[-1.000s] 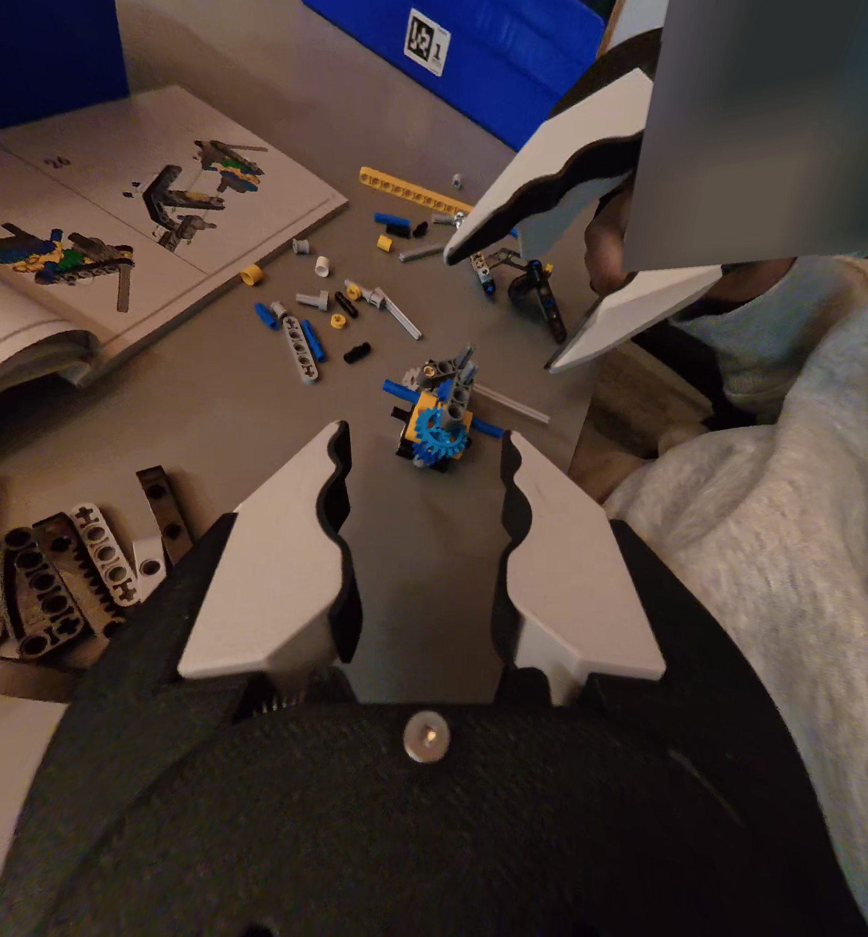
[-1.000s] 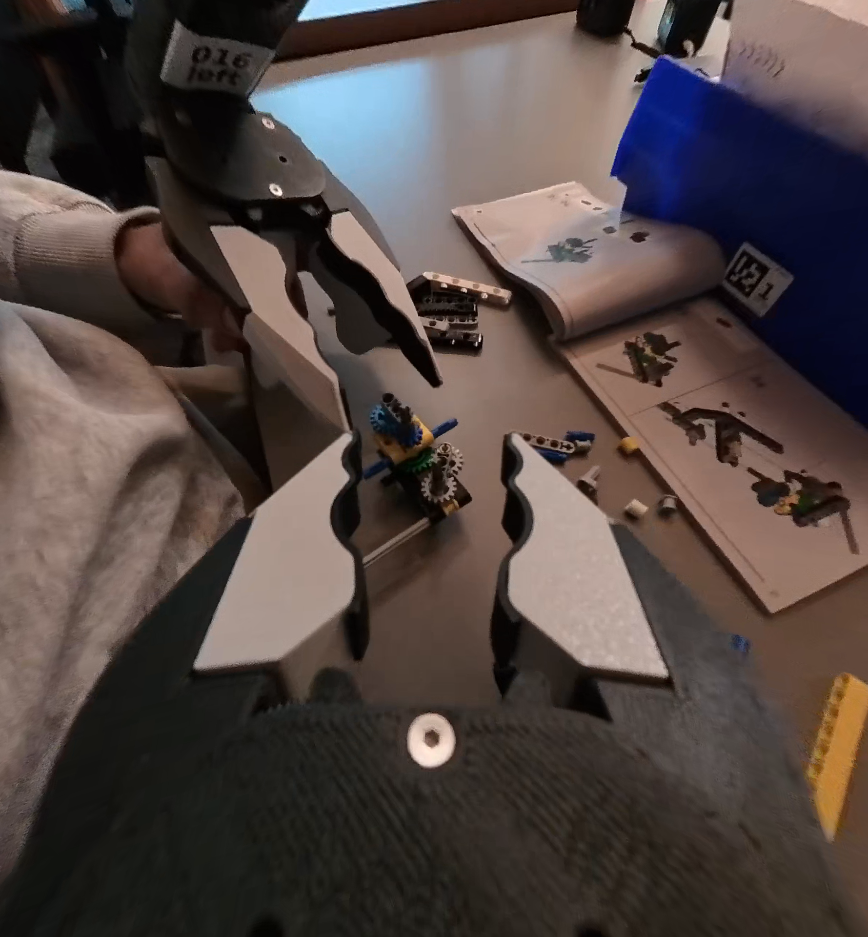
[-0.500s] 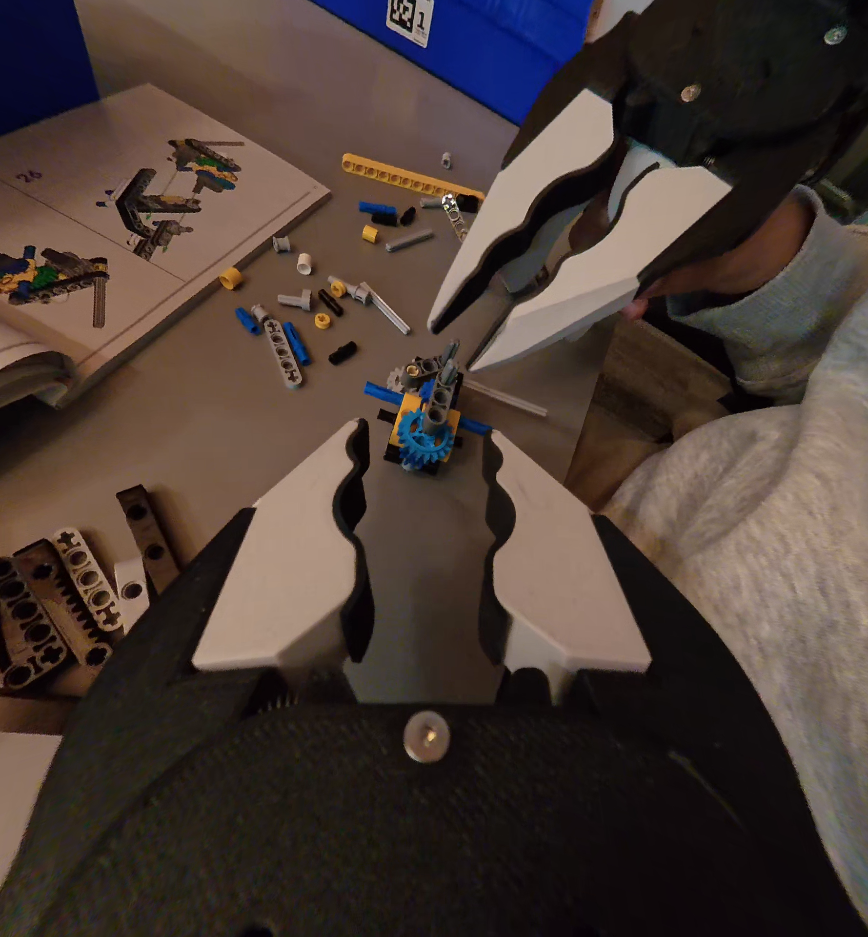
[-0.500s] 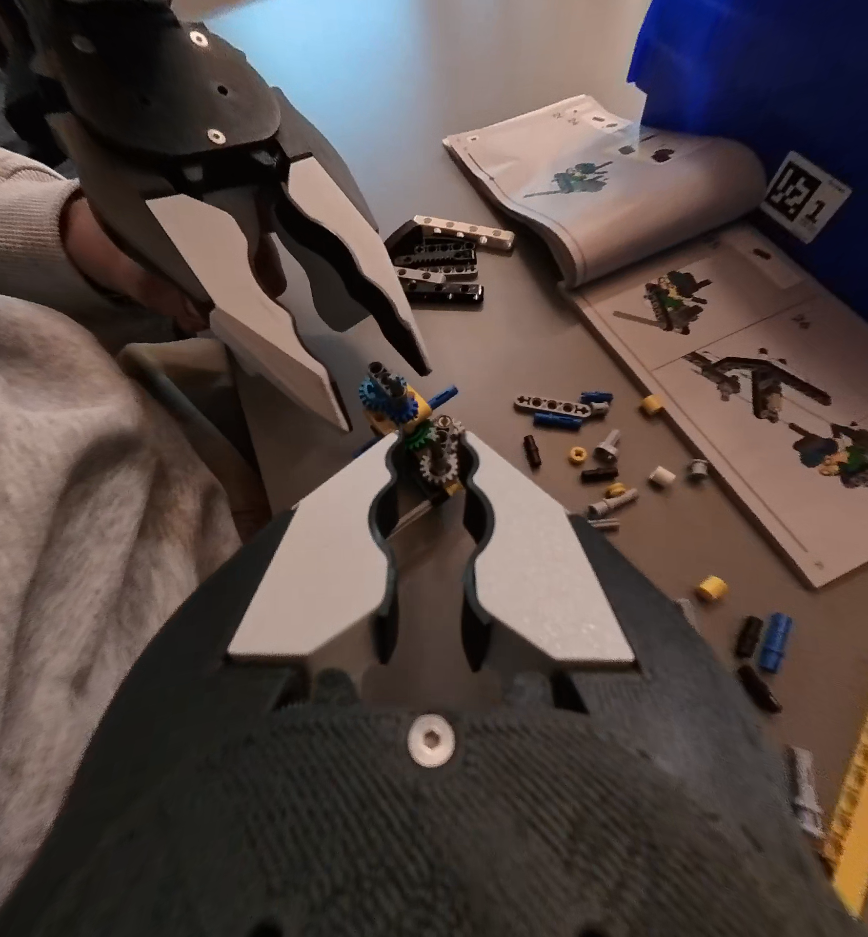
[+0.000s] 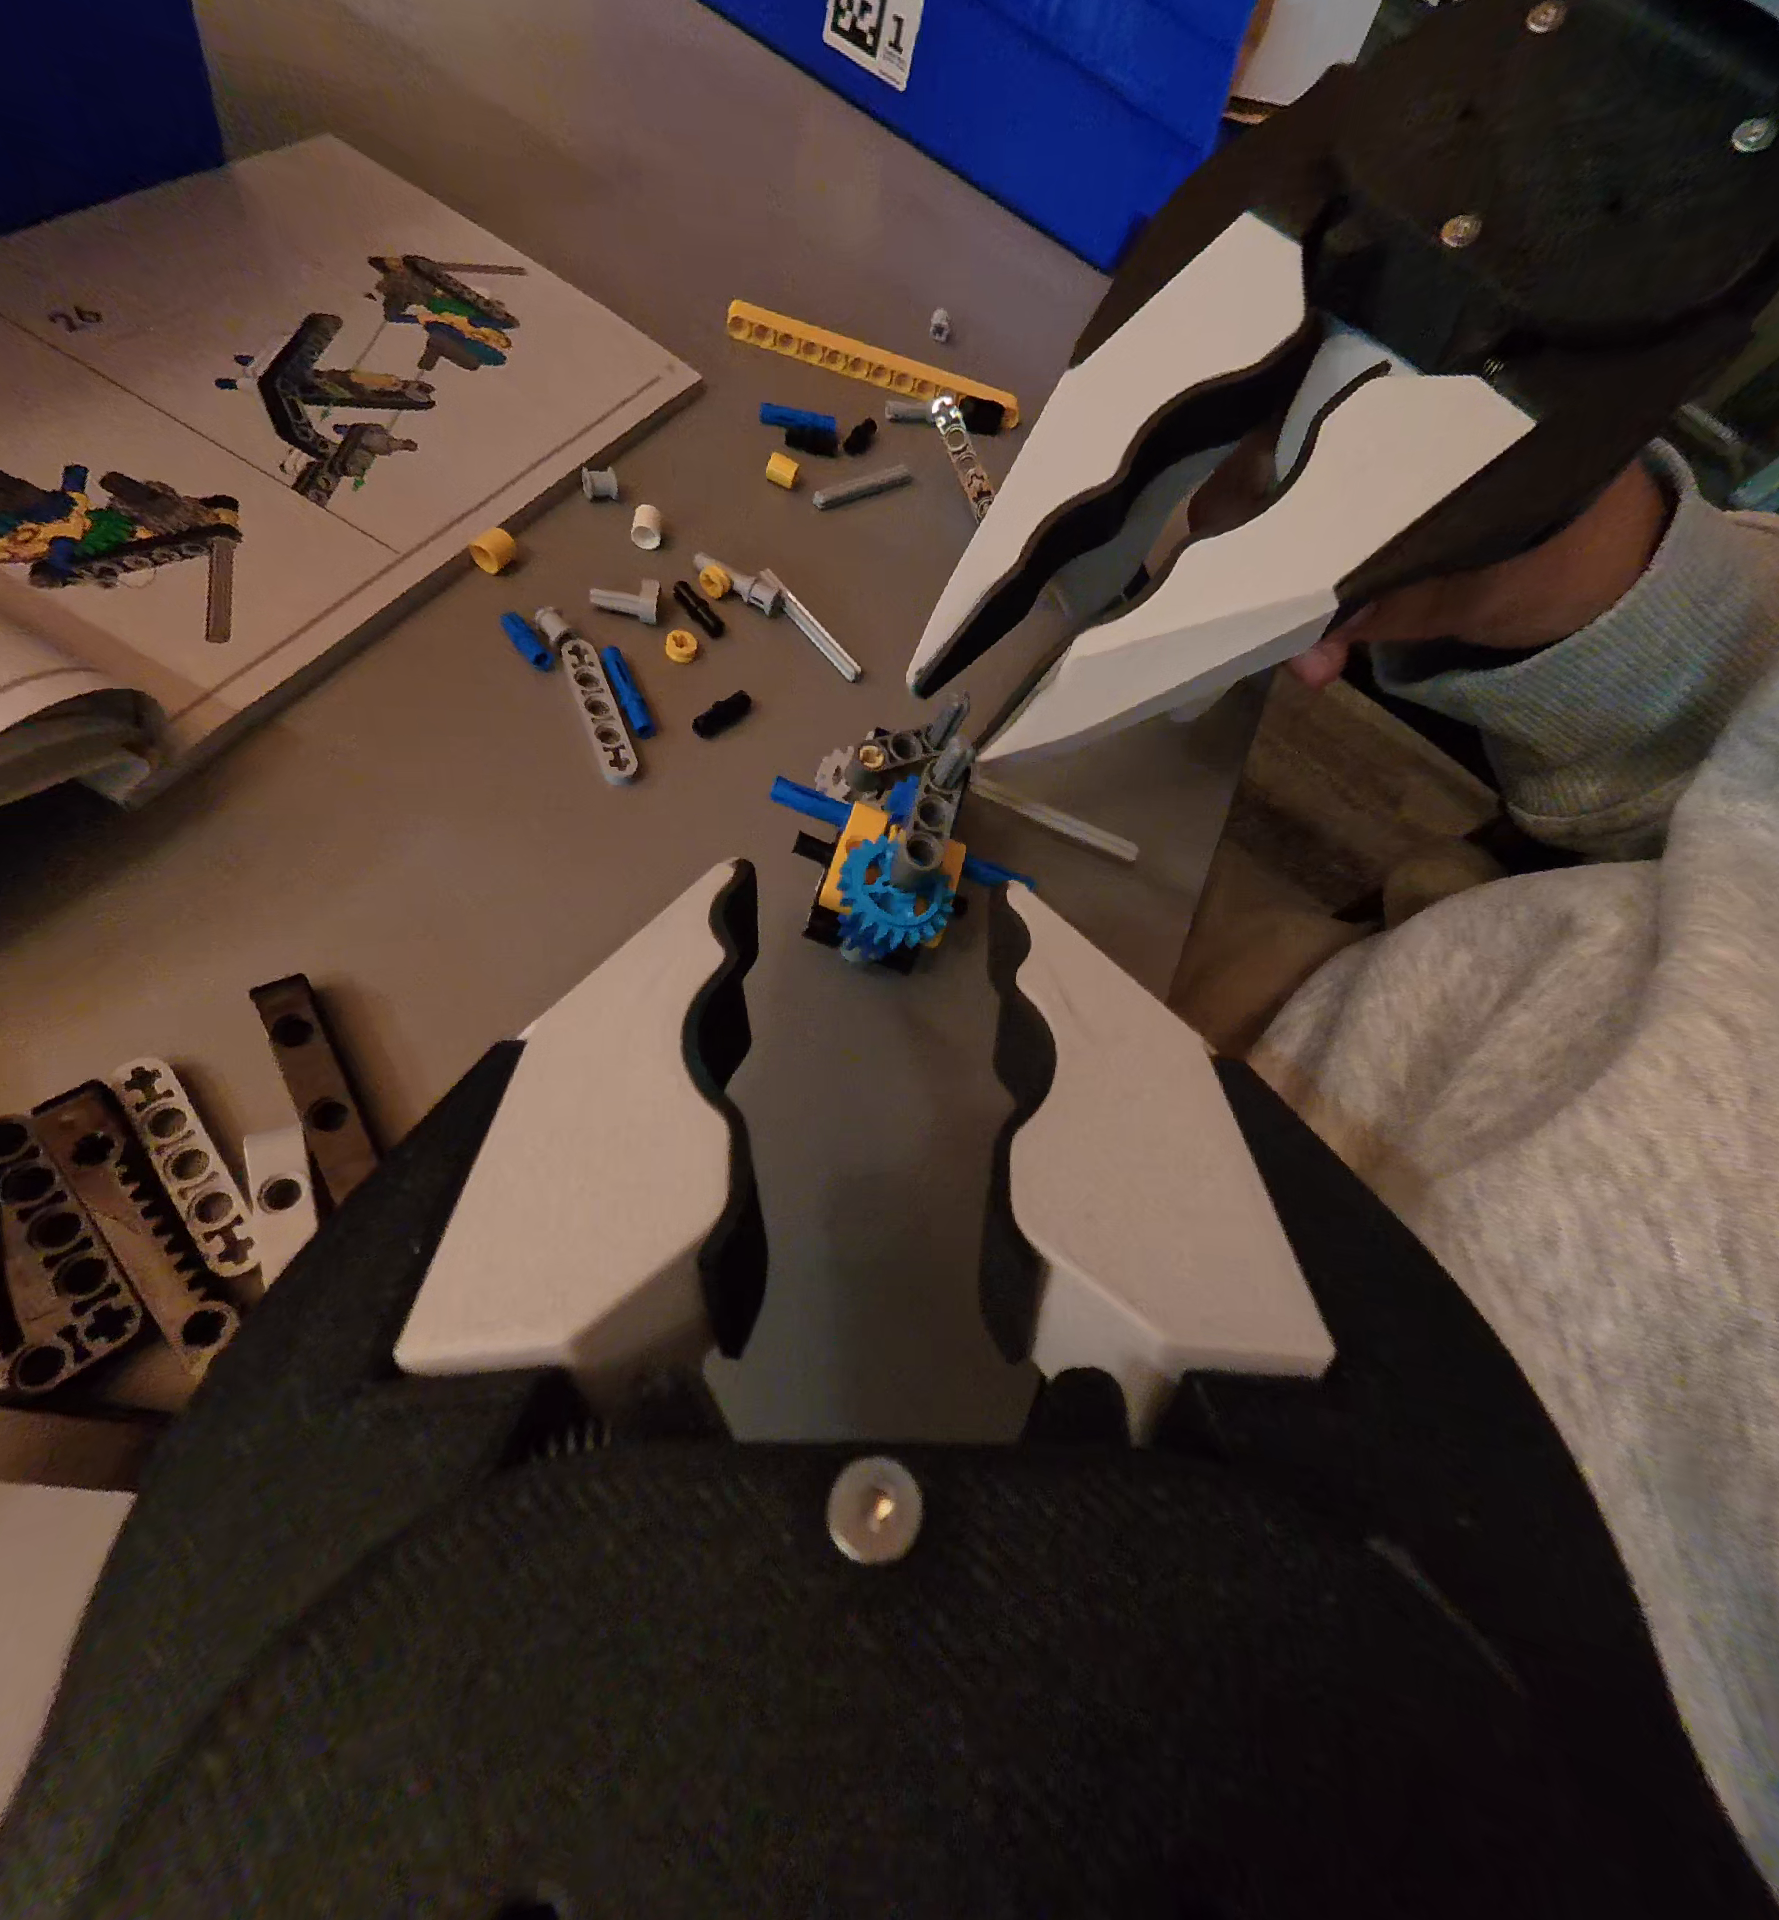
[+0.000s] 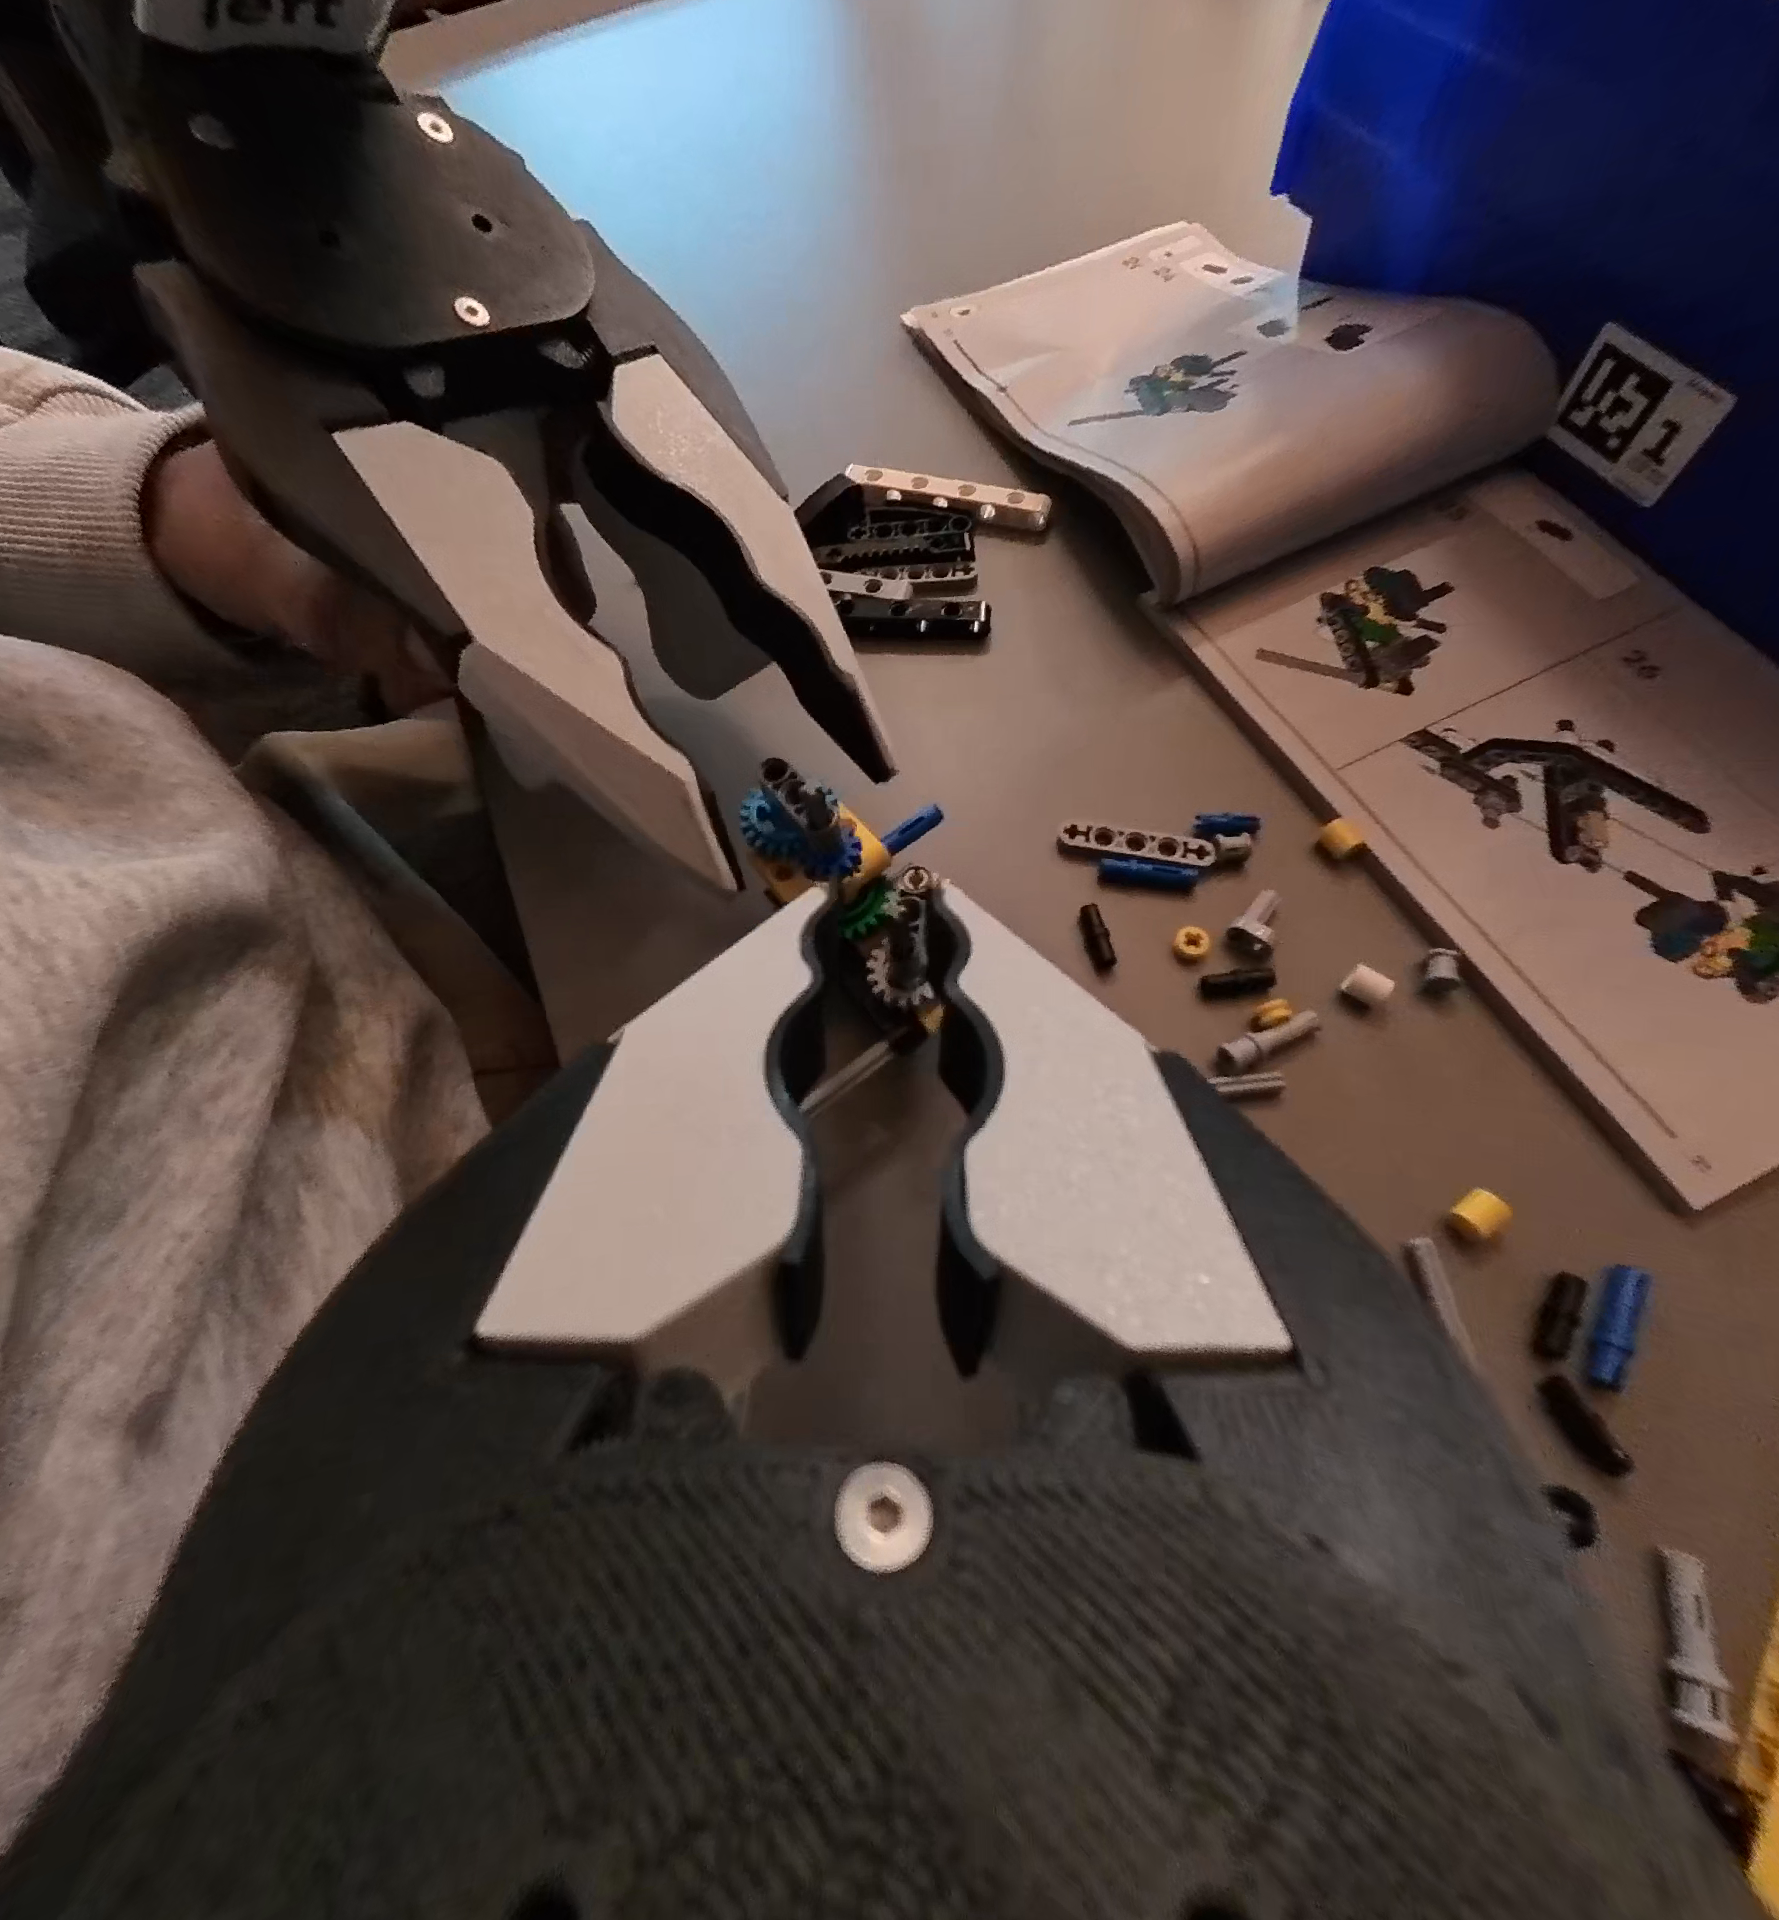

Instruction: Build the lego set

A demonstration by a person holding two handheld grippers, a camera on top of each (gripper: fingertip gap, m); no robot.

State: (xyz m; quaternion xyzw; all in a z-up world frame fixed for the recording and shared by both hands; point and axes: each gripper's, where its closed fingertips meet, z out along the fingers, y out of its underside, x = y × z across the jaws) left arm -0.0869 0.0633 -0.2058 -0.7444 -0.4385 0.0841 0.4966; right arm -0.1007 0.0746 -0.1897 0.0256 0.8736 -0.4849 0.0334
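A small lego assembly (image 5: 895, 862) with a blue gear, yellow block and grey beams stands on the grey table near its edge. My left gripper (image 5: 874, 894) is open, and the blue gear end lies just beyond its tips. It also shows in the right wrist view (image 6: 791, 826), above the assembly. My right gripper (image 6: 882, 899) is shut on the assembly's (image 6: 895, 966) grey gear end. In the left wrist view the right gripper (image 5: 952, 717) comes in from the upper right and meets the assembly's far end.
An open instruction booklet (image 5: 241, 416) lies at left. Small loose pins and bushes (image 5: 656, 613) and a long yellow beam (image 5: 864, 358) lie behind the assembly. A pile of black and grey beams (image 5: 85, 1226) lies at lower left. A blue bin (image 6: 1591, 208) stands behind. The table edge (image 5: 1202, 883) is at right. My left and right fingertips are right by each other. Left tips and right tips are each some 20 cm from the long yellow beam (image 5: 864, 358).
My right gripper has moved in and closed on the assembly. My left gripper has moved closer to the blue gear end, and its jaws have narrowed a little.
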